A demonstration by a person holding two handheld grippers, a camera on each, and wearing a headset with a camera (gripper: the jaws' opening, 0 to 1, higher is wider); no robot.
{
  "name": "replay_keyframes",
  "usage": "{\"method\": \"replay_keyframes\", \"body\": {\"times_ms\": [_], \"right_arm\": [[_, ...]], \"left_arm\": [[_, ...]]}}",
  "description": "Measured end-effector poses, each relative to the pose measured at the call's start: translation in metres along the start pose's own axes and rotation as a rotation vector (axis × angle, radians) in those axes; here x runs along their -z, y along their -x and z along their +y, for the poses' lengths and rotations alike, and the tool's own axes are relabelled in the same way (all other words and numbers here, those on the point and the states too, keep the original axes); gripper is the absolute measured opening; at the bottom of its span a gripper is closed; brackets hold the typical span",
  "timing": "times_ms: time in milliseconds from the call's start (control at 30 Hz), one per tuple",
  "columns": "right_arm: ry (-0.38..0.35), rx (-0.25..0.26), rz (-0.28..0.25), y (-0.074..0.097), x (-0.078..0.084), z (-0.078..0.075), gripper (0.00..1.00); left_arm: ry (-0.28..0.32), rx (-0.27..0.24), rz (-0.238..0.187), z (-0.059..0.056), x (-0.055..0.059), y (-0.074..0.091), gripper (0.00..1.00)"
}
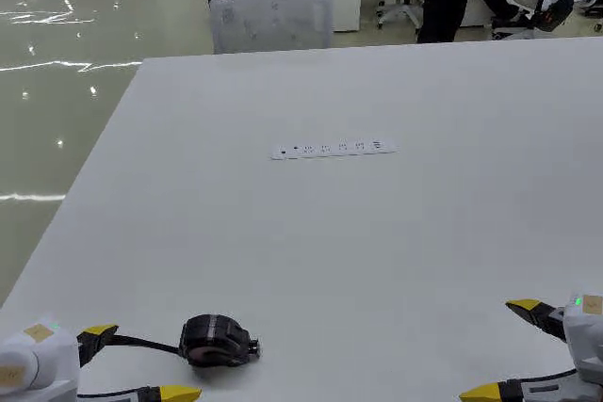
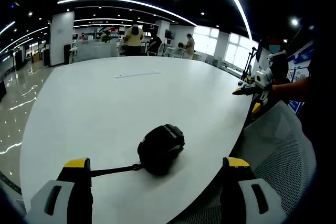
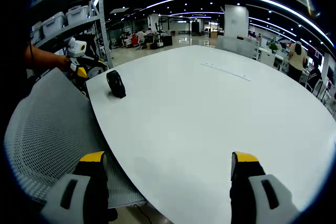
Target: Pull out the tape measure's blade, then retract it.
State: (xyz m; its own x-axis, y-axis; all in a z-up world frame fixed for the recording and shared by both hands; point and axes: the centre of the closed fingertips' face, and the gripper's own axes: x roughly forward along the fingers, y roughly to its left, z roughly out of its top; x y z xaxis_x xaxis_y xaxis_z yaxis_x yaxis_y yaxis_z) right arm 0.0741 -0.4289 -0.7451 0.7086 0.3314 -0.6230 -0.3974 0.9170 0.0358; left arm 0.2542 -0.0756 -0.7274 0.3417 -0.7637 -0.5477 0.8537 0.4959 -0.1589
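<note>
Left gripper (image 1: 139, 362): rounded white body, a tan sticker (image 1: 38, 332) on top, two black jaws capped in yellow. Right gripper (image 1: 502, 348) matches it, with a white housing, its own tan patch and a small green light (image 1: 578, 300) glowing beside that. Close up, the jaw bases are pale grey, each with a dark slot (image 2: 52, 200).

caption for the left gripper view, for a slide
Open left hand-held gripper facing a black tape measure near the white table edge, strap running toward one jaw

Left gripper (image 1: 139, 362), right gripper (image 1: 501, 349): fingers (image 2: 77, 163) apart.
</note>
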Motion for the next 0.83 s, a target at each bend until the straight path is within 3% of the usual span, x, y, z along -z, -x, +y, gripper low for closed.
{"method": "replay_keyframes", "body": {"times_ms": [233, 600, 833], "right_arm": [[0.013, 0.004, -0.015, 0.000, -0.004, 0.001, 0.99], [0.025, 0.010, -0.014, 0.000, -0.007, -0.002, 0.97], [0.025, 0.020, -0.016, 0.003, -0.008, -0.007, 0.98]], "left_arm": [[0.013, 0.010, 0.010, -0.002, 0.006, 0.000, 1.00], [-0.016, -0.003, -0.015, 0.009, -0.003, -0.001, 1.00], [-0.018, -0.004, -0.023, 0.007, -0.005, -0.002, 1.00]]}}
